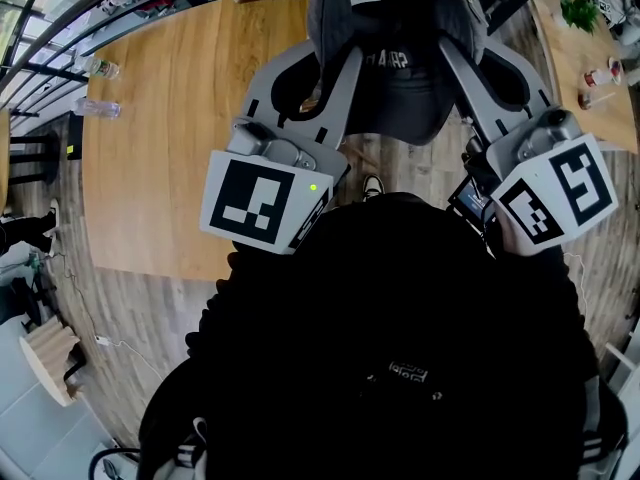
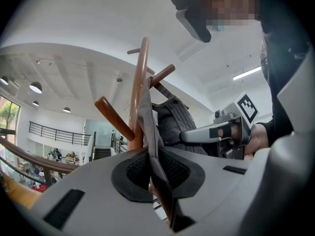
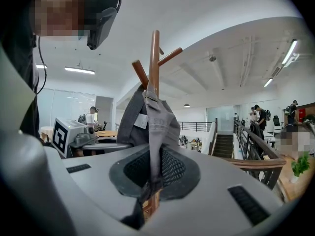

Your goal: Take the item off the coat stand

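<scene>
Wooden counter (image 1: 160, 148) fills the upper left of the head view and carries none of the work. The action is at the top centre, where the wooden stand (image 3: 155, 58) rises with its slanted pegs.

From the upper pegs hangs the item (image 1: 400, 78). It is grey fabric with stitched seams and a pale label, and I cannot tell whether it is a cap or a garment. It has not yet come off the stand and drapes down against the pole.

Both tools are on it. The left hand-held gripper (image 2: 155, 168) has its jaws together on a fold of the grey cloth, which runs up out of the pads towards the pegs. The right hand-held gripper (image 3: 152, 173) is likewise clamped on a hanging fold from the other side. Taking hold on two sides probably serves to keep the slack cloth spread and level. That way it can be raised off the upturned pegs without snagging or sliding out of one grip.

As for pose, the two tools sit left and right of centre in the head view. Their marker cubes are nearest the person and their jaws reach forward, converging on the item. Each gripper view looks upward past the stand to the ceiling, so both tools are tilted up. The lift will likely need to go up before it comes away.
</scene>
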The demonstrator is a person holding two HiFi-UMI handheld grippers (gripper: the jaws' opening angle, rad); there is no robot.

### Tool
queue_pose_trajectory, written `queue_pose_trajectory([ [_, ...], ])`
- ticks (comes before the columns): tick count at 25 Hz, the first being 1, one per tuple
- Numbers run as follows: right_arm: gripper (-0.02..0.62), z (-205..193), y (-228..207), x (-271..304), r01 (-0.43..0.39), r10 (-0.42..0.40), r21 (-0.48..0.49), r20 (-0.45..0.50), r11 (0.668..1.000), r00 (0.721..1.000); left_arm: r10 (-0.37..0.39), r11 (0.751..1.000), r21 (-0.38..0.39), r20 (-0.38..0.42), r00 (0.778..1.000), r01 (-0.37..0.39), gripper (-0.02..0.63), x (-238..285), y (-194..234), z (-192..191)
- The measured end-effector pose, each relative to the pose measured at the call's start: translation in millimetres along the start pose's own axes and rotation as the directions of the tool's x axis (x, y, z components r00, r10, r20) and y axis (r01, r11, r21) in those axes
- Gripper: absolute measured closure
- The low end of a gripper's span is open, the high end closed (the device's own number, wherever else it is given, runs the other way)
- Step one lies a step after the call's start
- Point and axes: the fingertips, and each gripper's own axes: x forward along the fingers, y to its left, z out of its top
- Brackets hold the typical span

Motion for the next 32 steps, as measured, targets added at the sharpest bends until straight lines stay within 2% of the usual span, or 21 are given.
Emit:
queue_pose_trajectory([
  [12,0.569,22.8,34.4,-37.8,0.024,-0.023,-0.024,0.049,0.999,0.999,-0.045,0.999,0.012,0.066,0.997,0.045,0.580,-31.8,-31.2,29.8],
  [19,0.569,23.3,67.6,-81.3,0.060,-0.053,-0.069,0.107,0.996,0.993,-0.082,0.996,0.048,0.108,0.991,0.077,0.580,-66.8,-72.9,30.4],
  [25,0.569,38.3,85.2,-78.8,0.085,-0.074,-0.097,0.120,0.992,0.990,-0.106,0.993,0.058,0.136,0.985,0.098,0.580,-82.3,-66.3,44.3],
  [32,0.569,53.1,99.4,-97.8,0.094,-0.081,-0.111,0.118,0.989,0.990,-0.096,0.994,0.076,0.174,0.980,0.084,0.580,-97.6,-80.2,64.3],
])
